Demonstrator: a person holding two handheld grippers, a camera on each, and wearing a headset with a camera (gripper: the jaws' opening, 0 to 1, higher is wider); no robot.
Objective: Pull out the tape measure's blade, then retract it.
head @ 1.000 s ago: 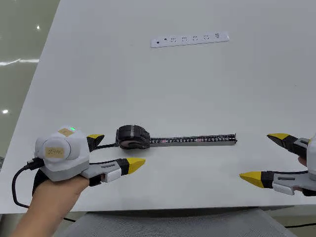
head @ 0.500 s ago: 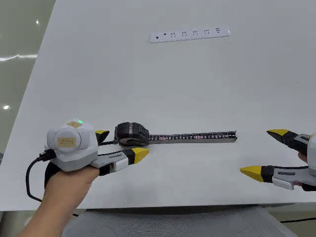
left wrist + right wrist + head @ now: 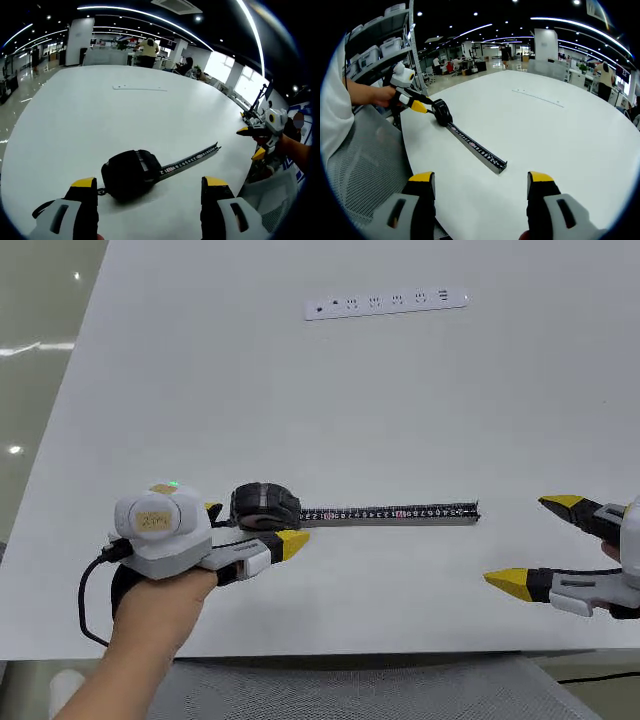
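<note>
Black round tape-measure case [image 3: 266, 507]: sits at the tips of left tool [image 3: 149, 183], jaws apart, untouched. Extended dark blade [image 3: 390, 512]: runs from case toward right tool [image 3: 515, 541], jaws apart, hook end near.

Black tape measure [image 3: 266, 507] lying on table, blade [image 3: 390, 513] extended (pointing right)

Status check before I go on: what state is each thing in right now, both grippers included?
tape measure case: lying on the table, not gripped
blade: pulled out, lying flat on the table
left gripper: open, right at the case, not closed on it
right gripper: open, holding nothing, apart from the blade's tip
power strip: lying flat at the far side, nothing plugged in
</note>
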